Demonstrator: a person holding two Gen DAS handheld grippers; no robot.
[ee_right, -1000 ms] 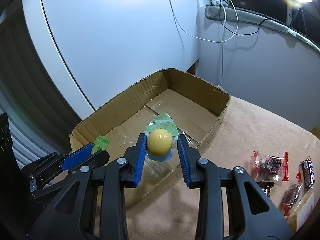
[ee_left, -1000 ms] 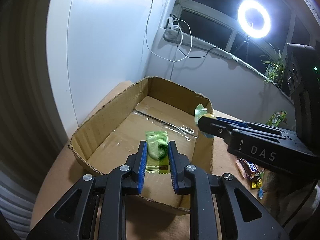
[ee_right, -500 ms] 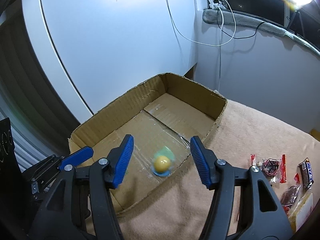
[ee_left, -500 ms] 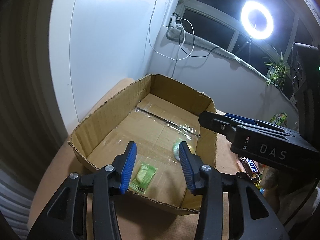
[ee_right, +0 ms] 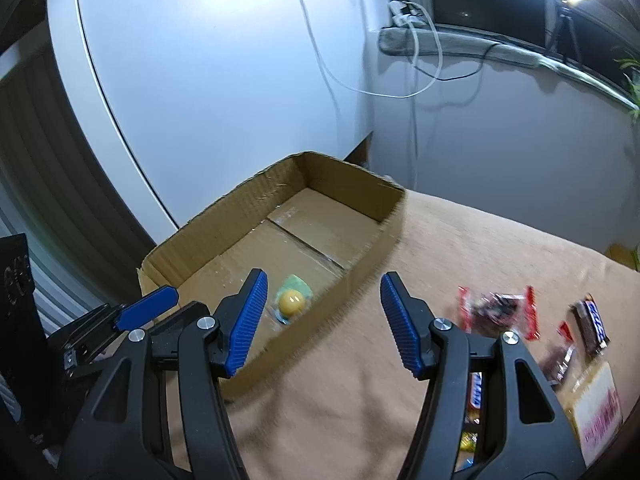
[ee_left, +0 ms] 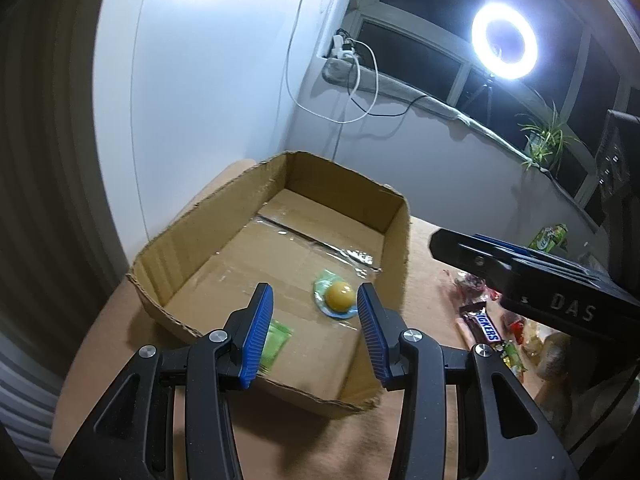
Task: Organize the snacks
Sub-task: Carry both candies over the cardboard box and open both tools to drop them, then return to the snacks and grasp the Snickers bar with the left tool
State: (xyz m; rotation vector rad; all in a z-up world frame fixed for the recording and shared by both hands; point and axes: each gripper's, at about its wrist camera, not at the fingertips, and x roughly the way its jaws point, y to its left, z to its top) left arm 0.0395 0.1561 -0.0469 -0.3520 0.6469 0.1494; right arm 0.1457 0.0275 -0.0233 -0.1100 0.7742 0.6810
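The left gripper (ee_left: 316, 332) stands open over the near edge of the cardboard box (ee_left: 208, 232), and nothing is between its ribbed blue pads (ee_left: 256, 336). The right gripper (ee_right: 322, 322) is open wider and also empty, above the box's right wall and the beige cloth (ee_right: 460, 248); in the left view its black plastic side carries the letters "DAS".

The box is a shallow tray of brown corrugated cardboard with rough torn rims, and shiny clear tape runs across its floor seam. Two snacks lie inside. A round yellow ball in a clear, pale green wrapper (ee_left: 338, 296) rests near the right wall. A flat green packet (ee_left: 276, 340) lies at the near edge, half hidden by the left pad.

On the soft cloth, right of the box, more sweets lie in a loose group: a brown Snickers bar (ee_left: 484, 326) whose white and blue label is readable in part, and a clear packet with red ends (ee_right: 496, 312). The other wrappers are too blurred to read.
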